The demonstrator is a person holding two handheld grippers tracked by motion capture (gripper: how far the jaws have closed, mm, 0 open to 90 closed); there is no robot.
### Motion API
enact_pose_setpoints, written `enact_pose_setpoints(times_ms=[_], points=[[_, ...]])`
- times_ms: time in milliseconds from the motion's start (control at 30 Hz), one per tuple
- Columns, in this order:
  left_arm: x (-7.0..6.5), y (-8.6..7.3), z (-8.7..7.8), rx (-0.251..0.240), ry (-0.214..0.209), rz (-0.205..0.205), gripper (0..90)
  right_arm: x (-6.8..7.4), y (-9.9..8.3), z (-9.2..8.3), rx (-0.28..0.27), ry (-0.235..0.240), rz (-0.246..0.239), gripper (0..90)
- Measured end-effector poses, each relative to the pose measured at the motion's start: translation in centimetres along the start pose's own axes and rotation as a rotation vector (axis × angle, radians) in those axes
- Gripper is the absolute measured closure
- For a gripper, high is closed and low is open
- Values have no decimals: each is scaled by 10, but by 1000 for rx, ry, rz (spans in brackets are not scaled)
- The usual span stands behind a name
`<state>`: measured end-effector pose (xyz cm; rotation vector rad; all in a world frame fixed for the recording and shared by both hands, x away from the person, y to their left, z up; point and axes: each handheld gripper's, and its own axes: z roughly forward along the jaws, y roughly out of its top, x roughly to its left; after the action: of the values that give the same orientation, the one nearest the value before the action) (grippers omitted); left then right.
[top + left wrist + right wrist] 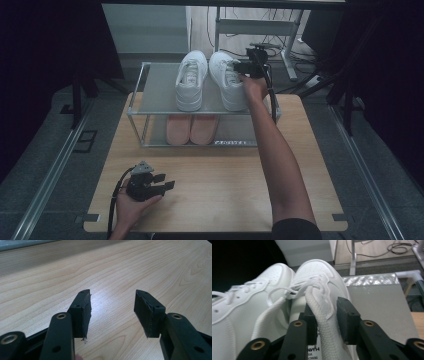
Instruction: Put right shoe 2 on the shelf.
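Two white sneakers stand side by side on the top shelf of a metal shoe rack (155, 92), toes pointing away. My right gripper (239, 67) reaches over the right white sneaker (226, 82) from its right side. In the right gripper view the jaws of that gripper (324, 304) are shut on the sneaker's upright mesh tongue (322, 315), just behind the laces. The left white sneaker (259, 292) lies close beside it. My left gripper (167, 181) rests low over the wooden table (225, 180) near its front left, open, with bare wood between its jaws (112, 293).
A pair of pink shoes (191, 129) sits on the rack's lower shelf. The rack takes up the far half of the table. Beyond it are a desk frame (287, 45) and cables on the floor. Dark curtains hang on both sides.
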<state>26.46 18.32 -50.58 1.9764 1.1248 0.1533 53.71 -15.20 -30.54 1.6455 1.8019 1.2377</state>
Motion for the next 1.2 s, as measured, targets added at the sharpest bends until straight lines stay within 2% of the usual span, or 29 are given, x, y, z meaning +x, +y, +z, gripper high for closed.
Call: enact_pose_setpoints(times_ms=[133, 200, 367, 567, 700, 800, 967, 1200], points=[[0, 0, 1, 3, -1, 2, 482, -1, 1, -2, -2, 58, -16, 568], [-1, 0, 1, 4, -1, 3, 481, -2, 2, -8, -32, 79, -9, 530], [-2, 0, 2, 7, -2, 5, 481, -5, 4, -28, -66, 113, -50, 519], [-4, 0, 3, 7, 0, 9, 482, -19, -6, -56, -101, 141, -102, 631], [-5, 0, 4, 10, -1, 12, 482, -31, -17, -69, -94, 142, -127, 706], [-6, 1, 4, 13, -1, 14, 481, -44, -26, -77, -91, 168, -126, 754], [-7, 1, 5, 18, -1, 17, 481, -61, -38, -84, -64, 174, -149, 813], [-8, 0, 6, 22, 0, 16, 481, -79, -53, -82, -22, 176, -163, 888]])
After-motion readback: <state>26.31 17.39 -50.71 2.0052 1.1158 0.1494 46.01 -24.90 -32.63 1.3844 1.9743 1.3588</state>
